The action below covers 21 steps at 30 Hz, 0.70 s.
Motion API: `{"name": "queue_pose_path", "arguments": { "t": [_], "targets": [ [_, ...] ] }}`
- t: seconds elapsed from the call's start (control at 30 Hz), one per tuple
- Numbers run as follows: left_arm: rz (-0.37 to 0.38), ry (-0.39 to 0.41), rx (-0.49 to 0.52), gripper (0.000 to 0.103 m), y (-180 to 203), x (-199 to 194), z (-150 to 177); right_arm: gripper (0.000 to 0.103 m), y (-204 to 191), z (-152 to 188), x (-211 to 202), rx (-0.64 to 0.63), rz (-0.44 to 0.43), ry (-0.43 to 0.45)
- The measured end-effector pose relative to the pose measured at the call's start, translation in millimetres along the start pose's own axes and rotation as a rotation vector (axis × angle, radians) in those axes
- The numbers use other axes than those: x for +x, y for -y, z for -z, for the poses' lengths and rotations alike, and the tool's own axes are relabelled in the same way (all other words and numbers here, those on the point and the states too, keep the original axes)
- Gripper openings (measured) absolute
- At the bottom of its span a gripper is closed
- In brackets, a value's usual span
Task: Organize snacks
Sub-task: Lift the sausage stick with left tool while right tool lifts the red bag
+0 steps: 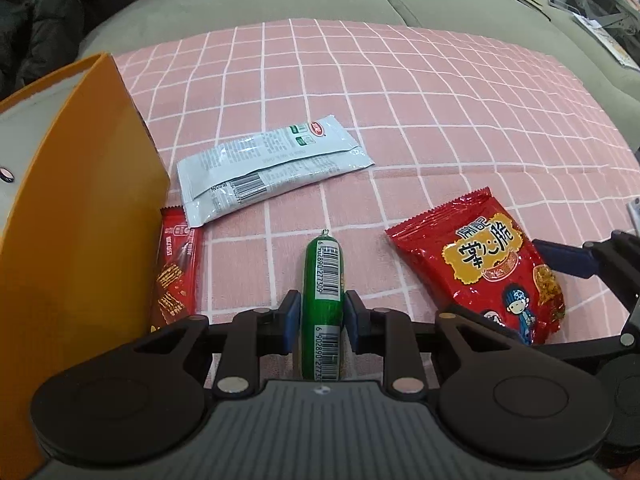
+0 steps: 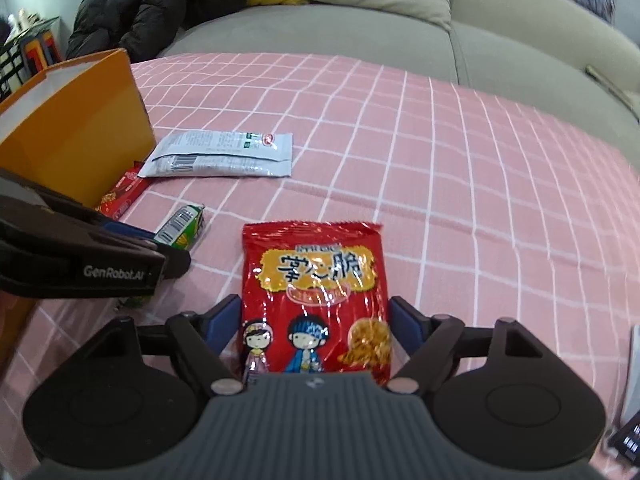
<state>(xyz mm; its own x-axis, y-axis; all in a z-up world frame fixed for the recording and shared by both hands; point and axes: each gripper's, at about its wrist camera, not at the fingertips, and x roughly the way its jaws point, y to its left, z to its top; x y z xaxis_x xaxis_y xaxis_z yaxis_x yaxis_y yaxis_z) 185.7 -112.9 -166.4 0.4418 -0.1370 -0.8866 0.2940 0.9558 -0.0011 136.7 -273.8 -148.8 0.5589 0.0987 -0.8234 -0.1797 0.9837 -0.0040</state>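
Green sausage [image 1: 323, 280] being clamped by left gripper [image 1: 322, 320]; red bag [image 2: 316, 300] lying between right gripper's [image 2: 316, 328] spread fingers.

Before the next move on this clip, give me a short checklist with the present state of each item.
1. Left tongs closed on the green sausage: ok.
2. Right tongs straddle the red snack bag: ok.
3. Right tongs clamped on the bag: not ok, small gaps either side.
4. Orange box open at top: ok.
5. Box interior free: cannot tell.
6. White packet and chocolate wafer bar untouched on the pink checked cloth: ok.
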Motion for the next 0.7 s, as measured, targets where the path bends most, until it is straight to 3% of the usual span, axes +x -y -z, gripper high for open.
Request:
{"name": "queue_pose_path", "arguments": {
  "t": [0.17, 0.27, 0.4, 0.5, 0.53, 0.6, 0.7],
  "targets": [
    [-0.049, 0.046, 0.038, 0.031, 6.2, -2.2, 7.1, 0.076, -1.6, 2.5, 4.5, 0.0, 0.008, 0.003],
    [-0.064, 0.05, 0.037, 0.036, 5.9, -3.9, 9.1, 0.076, 2.7, 4.9, 8.9, 0.046, -0.01, -0.024],
    [-0.088, 0.047, 0.035, 0.051, 4.7, -2.7, 8.7, 0.076, -1.7, 5.9, 8.8, 0.015, 0.009, -0.029],
    [-0.09, 0.046, 0.037, 0.052, 3.5, -3.2, 8.7, 0.076, -1.7, 5.2, 9.7, 0.024, 0.012, -0.03],
    [-0.089, 0.047, 0.047, 0.05, 4.1, -3.3, 8.6, 0.076, -1.9, 4.6, 9.9, 0.025, 0.014, -0.031],
    [-0.051, 0.052, 0.056, 0.027, 4.6, -2.7, 8.0, 0.073, -2.4, 3.7, 9.9, 0.03, 0.02, -0.03],
    [-0.029, 0.048, 0.049, 0.025, 4.8, -2.3, 7.1, 0.07, -2.8, 1.5, 9.8, 0.021, 0.022, -0.04]
  ]
}}
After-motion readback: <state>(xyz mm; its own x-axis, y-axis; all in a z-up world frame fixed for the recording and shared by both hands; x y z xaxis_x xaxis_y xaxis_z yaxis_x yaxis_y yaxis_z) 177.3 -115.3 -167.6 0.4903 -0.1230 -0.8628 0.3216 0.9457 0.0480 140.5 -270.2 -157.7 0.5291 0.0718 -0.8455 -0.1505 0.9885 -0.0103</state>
